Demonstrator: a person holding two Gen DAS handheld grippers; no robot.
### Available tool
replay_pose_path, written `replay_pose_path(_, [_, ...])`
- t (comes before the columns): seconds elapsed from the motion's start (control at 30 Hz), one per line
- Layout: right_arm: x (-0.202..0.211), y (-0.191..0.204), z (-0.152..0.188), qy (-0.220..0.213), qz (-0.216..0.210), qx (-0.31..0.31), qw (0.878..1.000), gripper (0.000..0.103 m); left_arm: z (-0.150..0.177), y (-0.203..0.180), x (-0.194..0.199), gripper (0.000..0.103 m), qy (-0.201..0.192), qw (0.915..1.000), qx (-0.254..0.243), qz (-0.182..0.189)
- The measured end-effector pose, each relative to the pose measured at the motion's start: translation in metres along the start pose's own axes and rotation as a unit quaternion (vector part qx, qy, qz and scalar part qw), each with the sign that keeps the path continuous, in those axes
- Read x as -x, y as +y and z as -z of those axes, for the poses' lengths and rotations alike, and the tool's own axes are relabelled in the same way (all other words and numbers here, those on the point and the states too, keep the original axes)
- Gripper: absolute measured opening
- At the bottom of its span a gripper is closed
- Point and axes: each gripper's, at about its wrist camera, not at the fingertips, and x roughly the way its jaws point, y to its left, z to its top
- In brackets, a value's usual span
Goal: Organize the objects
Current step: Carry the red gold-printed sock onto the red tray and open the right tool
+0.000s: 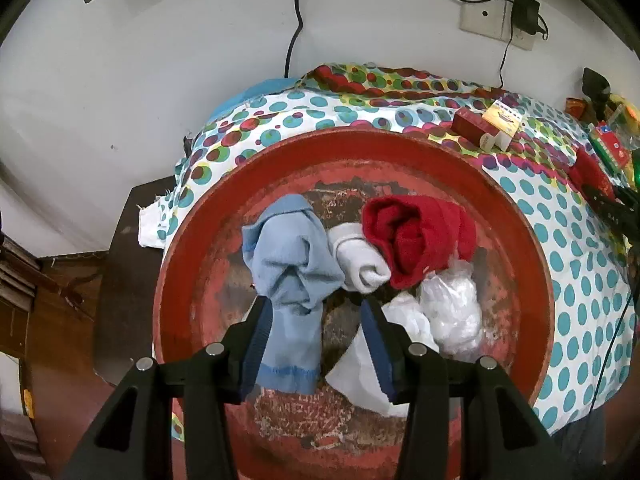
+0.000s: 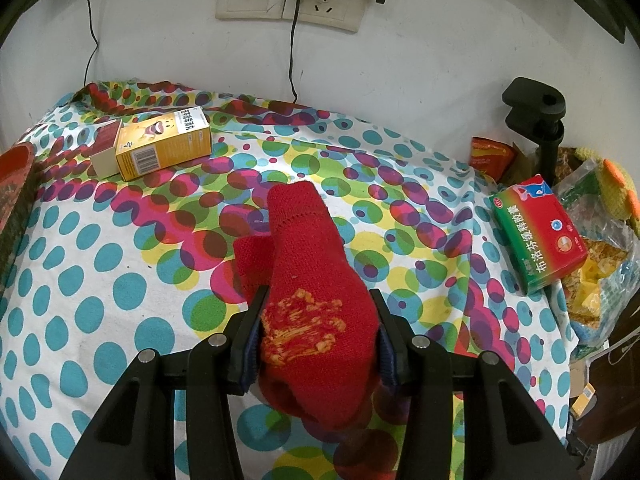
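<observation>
Two grippers, two socks: the left gripper (image 1: pixel 316 316) hangs wide around the blue sock (image 1: pixel 294 276) in the red basin (image 1: pixel 536 280), so closing may snag the white sock (image 1: pixel 360 260); the right gripper (image 2: pixel 318 312) clamps the red sock (image 2: pixel 316 280) above the table, whose dangling end could drag the spotted cloth (image 2: pixel 100 280).

In the left wrist view we see a red basin (image 1: pixel 188 240), its floor worn to patchy brown and white; within it, at nine o'clock, a pale blue sock (image 1: pixel 292 276) with a darker blue cuff band; at the centre a white sock (image 1: pixel 360 260); at one o'clock a solid red sock (image 1: pixel 416 236); at four o'clock a translucent white bag (image 1: pixel 452 312). In the right wrist view we note a white cloth (image 2: pixel 100 280) dotted teal, with overlapping magenta, yellow and green spots; a red knitted sock (image 2: pixel 316 280) bearing an orange-yellow motif; at ten o'clock a yellow box (image 2: pixel 168 144) beside a dark red box (image 2: pixel 105 148); at three o'clock a red and green box (image 2: pixel 538 236) with white lettering.
</observation>
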Motion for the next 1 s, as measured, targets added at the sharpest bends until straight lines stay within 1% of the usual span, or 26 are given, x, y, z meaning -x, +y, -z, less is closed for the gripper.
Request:
replay_pose_path(0.1, [0.000,0.000,0.000,0.000,0.002,0.001,1.000,0.044,0.005,0.000,0.001,0.048,-0.001,1.0000,0.000,0.004])
replay_pose_path(0.2, [0.001,0.004,0.000,-0.002,0.014,0.010,1.000,0.044,0.011,-0.001,0.002,0.048,0.003,1.0000,-0.003,0.000])
replay_pose_path(0.4, [0.001,0.000,0.000,0.009,0.011,-0.030,0.999,0.044,0.021,0.003,0.012,0.048,-0.007,1.0000,-0.005,0.001])
replay_pose_path(0.53, [0.005,0.004,0.001,0.020,0.017,-0.039,0.999,0.040,0.028,0.007,0.014,0.048,-0.005,1.0000,0.001,0.001])
replay_pose_path(0.7, [0.018,0.011,0.004,0.027,0.019,-0.045,0.998,0.040,0.034,0.008,0.014,0.048,0.000,1.0000,0.001,0.001])
replay_pose_path(0.83, [0.037,0.023,0.006,0.021,0.004,-0.044,0.999,0.039,0.037,0.008,0.017,0.048,-0.003,1.0000,0.000,0.005])
replay_pose_path(1.0, [0.071,0.052,0.002,0.009,-0.035,-0.032,0.999,0.039,0.044,0.006,0.018,0.048,0.003,1.0000,-0.003,0.007])
